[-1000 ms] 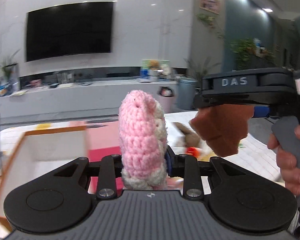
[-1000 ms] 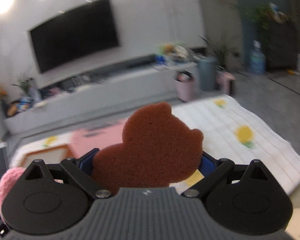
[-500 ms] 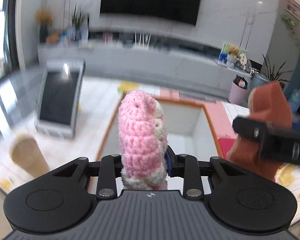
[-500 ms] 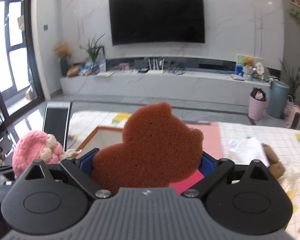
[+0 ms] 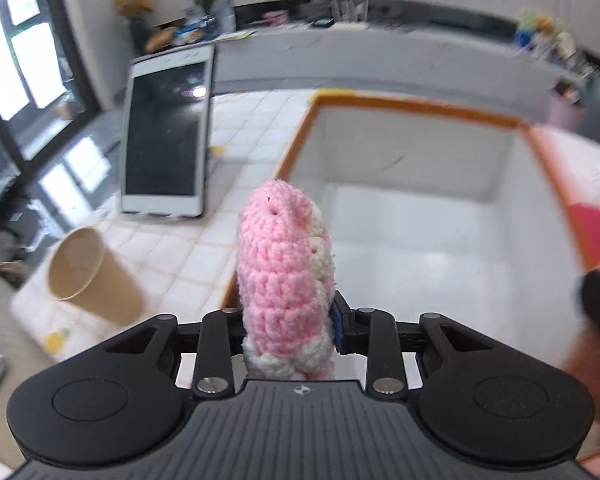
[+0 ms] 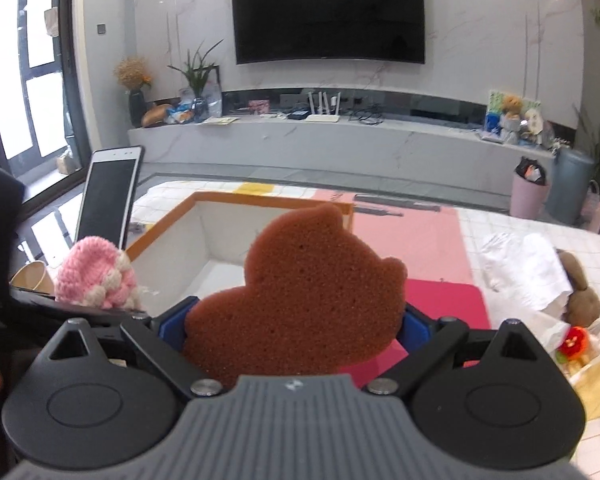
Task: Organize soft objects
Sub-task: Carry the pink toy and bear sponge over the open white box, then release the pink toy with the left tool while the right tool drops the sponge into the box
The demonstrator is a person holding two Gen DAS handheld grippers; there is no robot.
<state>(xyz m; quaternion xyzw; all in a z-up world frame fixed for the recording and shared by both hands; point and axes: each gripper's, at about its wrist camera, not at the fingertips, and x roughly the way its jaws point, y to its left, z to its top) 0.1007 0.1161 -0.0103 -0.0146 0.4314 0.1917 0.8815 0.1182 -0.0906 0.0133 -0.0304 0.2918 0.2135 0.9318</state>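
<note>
My left gripper (image 5: 290, 326) is shut on a pink and white crochet toy (image 5: 284, 280) that stands upright between its pads, over the near left rim of a white box with an orange edge (image 5: 412, 106). The box is open at the top and its inside is bare. My right gripper (image 6: 294, 326) is shut on a brown bear-shaped sponge (image 6: 304, 292), held just before the same box (image 6: 168, 216). In the right wrist view the crochet toy (image 6: 96, 278) shows at the left, beside the box's left wall.
A tablet (image 5: 166, 136) leans upright left of the box, and a paper cup (image 5: 88, 280) stands near it. Right of the box lie a pink mat (image 6: 412, 240), white cloth (image 6: 528, 264), a brown plush (image 6: 580, 296) and a small red toy (image 6: 574, 340).
Both grippers have swung left and tilted downward, from facing the room's right side to hanging at the white box. Each keeps hold of its toy throughout.
</note>
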